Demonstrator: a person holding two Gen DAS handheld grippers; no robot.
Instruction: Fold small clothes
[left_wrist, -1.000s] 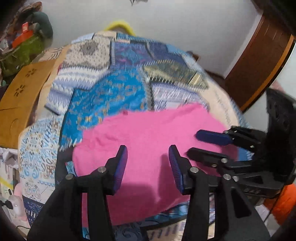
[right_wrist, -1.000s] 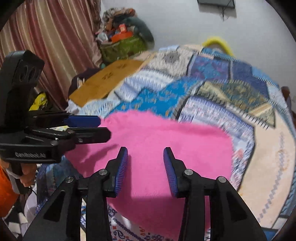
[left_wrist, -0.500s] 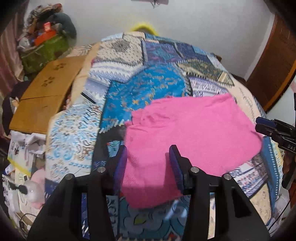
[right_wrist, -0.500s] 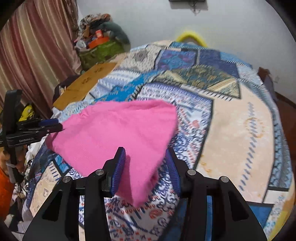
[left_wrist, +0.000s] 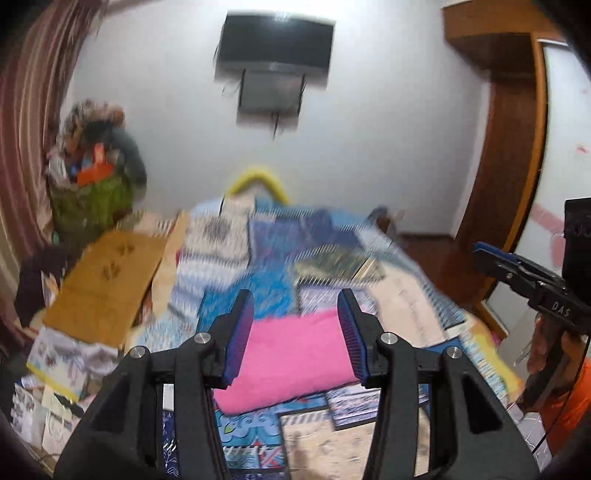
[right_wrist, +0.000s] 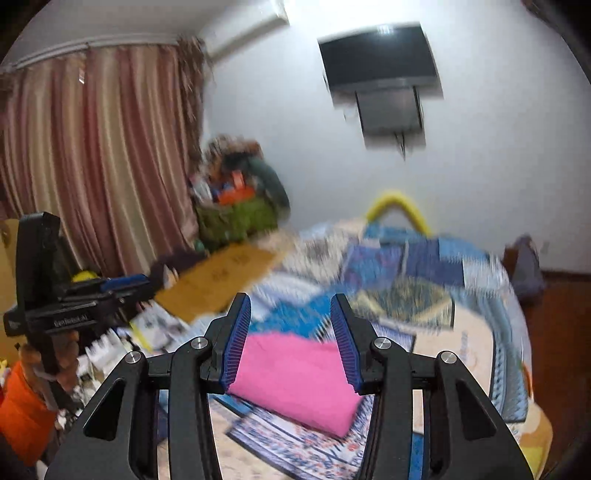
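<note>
Showing door frame (left_wrist: 517, 147), left view | curtain (right_wrist: 99, 155), right view | both grippers parted, empty

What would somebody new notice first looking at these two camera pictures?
The bright pink cloth, folded into a compact block, lies on the near end of the blue patterned bedspread. The left gripper and right gripper frame it with empty, parted fingers. A dark television hangs on the white wall beyond.

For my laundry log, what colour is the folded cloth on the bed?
Bright pink, plain with no pattern. The folded cloth shows best in the right wrist view.
</note>
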